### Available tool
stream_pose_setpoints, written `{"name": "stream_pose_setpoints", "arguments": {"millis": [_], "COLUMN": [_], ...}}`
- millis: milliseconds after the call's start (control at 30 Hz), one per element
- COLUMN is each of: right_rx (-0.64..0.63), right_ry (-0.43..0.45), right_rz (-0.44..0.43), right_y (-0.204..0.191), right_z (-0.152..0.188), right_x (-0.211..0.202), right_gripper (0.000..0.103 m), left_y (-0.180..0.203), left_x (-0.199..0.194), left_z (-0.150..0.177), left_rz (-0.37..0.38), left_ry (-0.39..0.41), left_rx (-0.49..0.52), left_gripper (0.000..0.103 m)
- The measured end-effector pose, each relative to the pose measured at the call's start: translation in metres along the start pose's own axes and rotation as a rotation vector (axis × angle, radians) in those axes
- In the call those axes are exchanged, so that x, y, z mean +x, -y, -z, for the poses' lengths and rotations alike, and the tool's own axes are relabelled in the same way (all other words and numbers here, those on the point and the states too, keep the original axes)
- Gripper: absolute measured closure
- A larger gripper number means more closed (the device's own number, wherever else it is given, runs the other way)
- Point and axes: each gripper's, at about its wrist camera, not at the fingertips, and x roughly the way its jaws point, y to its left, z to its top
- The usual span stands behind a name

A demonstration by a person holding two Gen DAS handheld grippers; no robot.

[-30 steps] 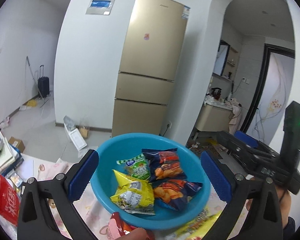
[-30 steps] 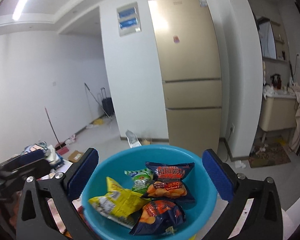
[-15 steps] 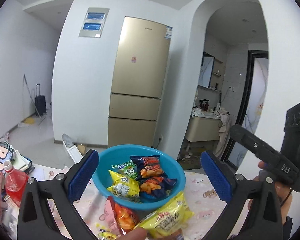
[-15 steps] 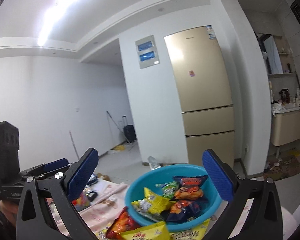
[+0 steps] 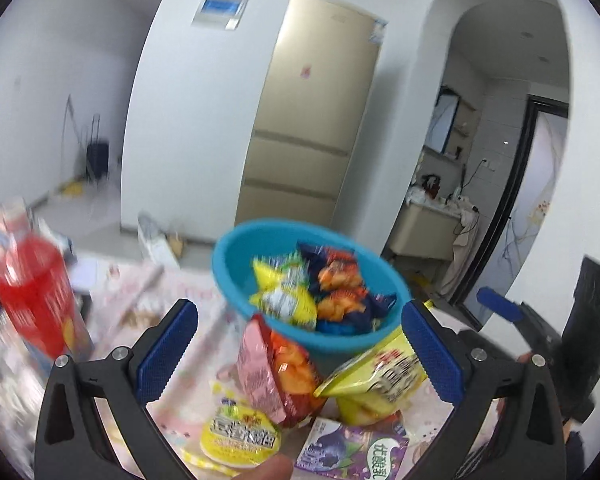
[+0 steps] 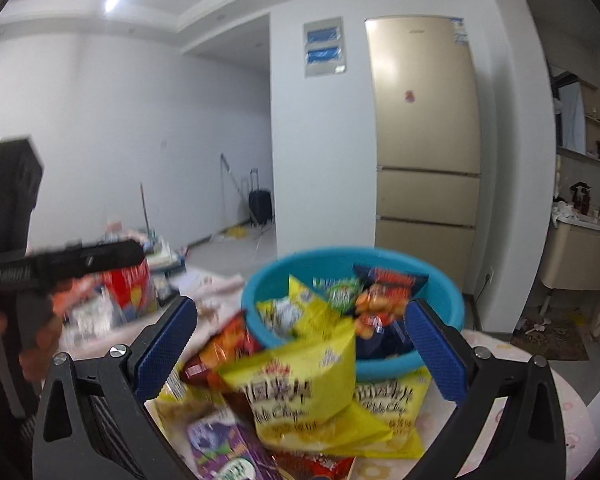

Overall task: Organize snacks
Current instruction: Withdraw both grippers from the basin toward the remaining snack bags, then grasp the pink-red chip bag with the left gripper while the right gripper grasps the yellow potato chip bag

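Several glossy snack packets (image 5: 300, 292), yellow, green and navy-orange, heaped in a round blue bowl (image 5: 228, 264), more packets (image 6: 300, 388) on the bench before it, left tongs (image 5: 296, 348) and right tongs (image 6: 300, 352) both spread wide, holding nothing

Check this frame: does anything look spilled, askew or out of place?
Nothing spilled. Several packets still lie outside the blue basin: a yellow chip bag and an orange packet lean against its front wall, and a purple carton lies flat nearby.

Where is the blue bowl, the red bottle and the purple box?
blue bowl (image 5: 228, 276): left wrist view, on its left wall.
red bottle (image 5: 34, 292): left wrist view, on its body.
purple box (image 5: 352, 450): left wrist view, on its front.
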Motion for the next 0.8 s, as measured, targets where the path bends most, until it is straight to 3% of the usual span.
{"name": "stream_pose_setpoints", "arguments": {"millis": [133,433,600,800], "right_rx": [-0.048,-0.096,-0.157,-0.101], "right_ry": [-0.087,-0.257,-0.285,-0.324], "right_rz": [0.007,-0.013,0.043,0.042], "right_y": [0.000,-0.008,-0.017,-0.007], "right_z": [0.027,0.060,0.072,0.075], "right_x": [0.023,0.059,0.072,0.078], "right_gripper": [0.000,0.000,0.000,0.002], "left_y": [-0.013,-0.021,-0.034,-0.043], "left_x": [0.026,0.075,0.102,0.117], "left_z": [0.015,0.045,0.062,0.069], "left_rz": [0.019,0.012,-0.013,0.013], "left_ry": [-0.077,-0.196,-0.271,-0.304], "left_rx": [-0.068,-0.096,-0.127,-0.191], "left_gripper": [0.000,0.000,0.000,0.000]}}
